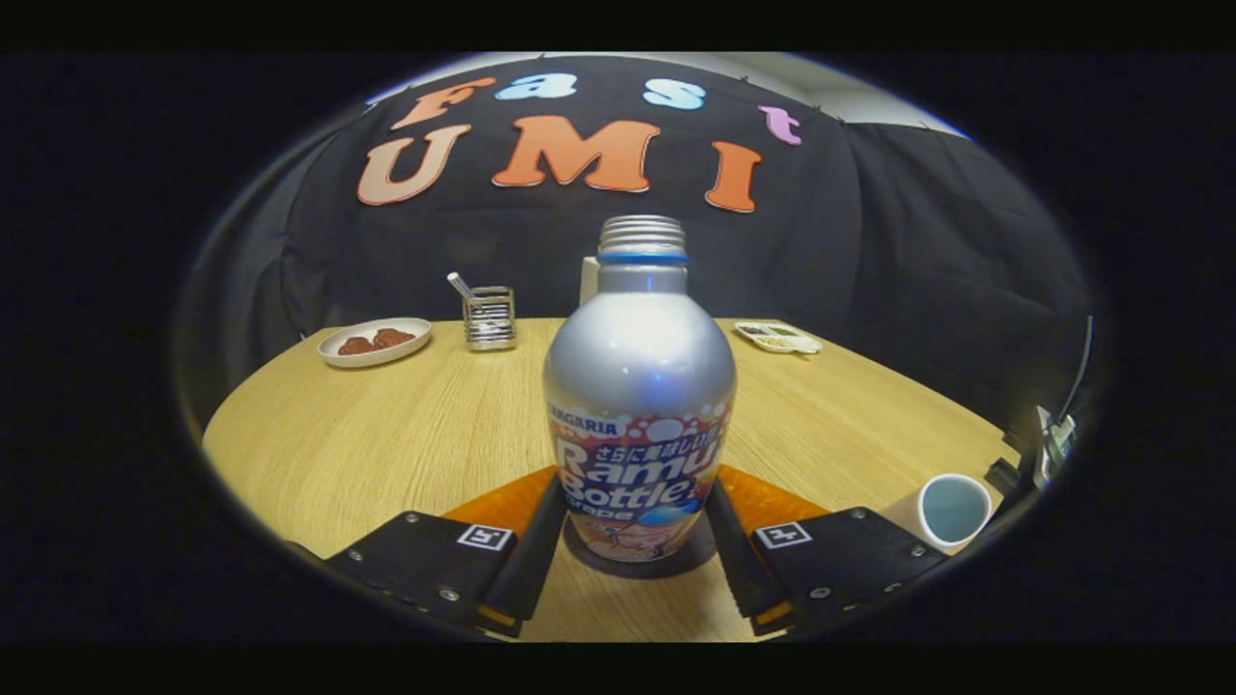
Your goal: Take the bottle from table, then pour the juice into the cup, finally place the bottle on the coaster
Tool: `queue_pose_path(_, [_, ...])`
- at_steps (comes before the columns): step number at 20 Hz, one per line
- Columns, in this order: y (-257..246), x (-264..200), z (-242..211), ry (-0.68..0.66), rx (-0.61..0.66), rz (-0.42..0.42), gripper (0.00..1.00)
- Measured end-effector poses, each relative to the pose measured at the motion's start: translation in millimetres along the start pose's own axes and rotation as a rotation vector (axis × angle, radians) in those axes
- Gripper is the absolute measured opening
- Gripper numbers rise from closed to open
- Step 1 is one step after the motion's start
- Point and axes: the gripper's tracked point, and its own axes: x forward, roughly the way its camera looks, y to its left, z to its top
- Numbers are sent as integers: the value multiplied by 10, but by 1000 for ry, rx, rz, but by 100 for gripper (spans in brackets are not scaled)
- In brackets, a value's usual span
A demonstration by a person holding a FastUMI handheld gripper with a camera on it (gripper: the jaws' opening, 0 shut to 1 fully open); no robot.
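On my far left, at the back of the wooden table [367, 434], I see a white plate [375, 341] with brown pieces of food on it, and just to its right a wire holder [490, 317] with a utensil handle sticking out.

In the middle, the silver bottle [638, 386] stands upright with its cap off, the threaded neck bare. It rests on a dark round coaster [642, 563], with an orange mat [502, 507] showing on both sides under it. My gripper [638, 541] has a finger on each side of the bottle's lower body; the fingers [533, 550] sit right at the label, but I cannot tell whether they press on it or have let go.

Further right, at the back, lies a small white dish [777, 337] with bits in its compartments. Nearest on the right, beside the right finger, the white cup [951, 511] stands on the table, apart from the bottle.
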Motion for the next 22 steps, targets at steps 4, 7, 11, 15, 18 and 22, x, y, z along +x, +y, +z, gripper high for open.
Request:
queue_pose_path(4, [-14,-6,-39,-8,20,5,76])
queue_pose_path(7, [-13,-3,-54,-14,31,6,77])
queue_pose_path(11, [-14,-24,-97,0,33,4,79])
queue_pose_path(15, [-25,-1,-225,37,22,4,82])
queue_pose_path(18, [-47,-43,-294,54,2,-2,86])
queue_pose_path(22, [-97,-200,-254,51,13,-6,94])
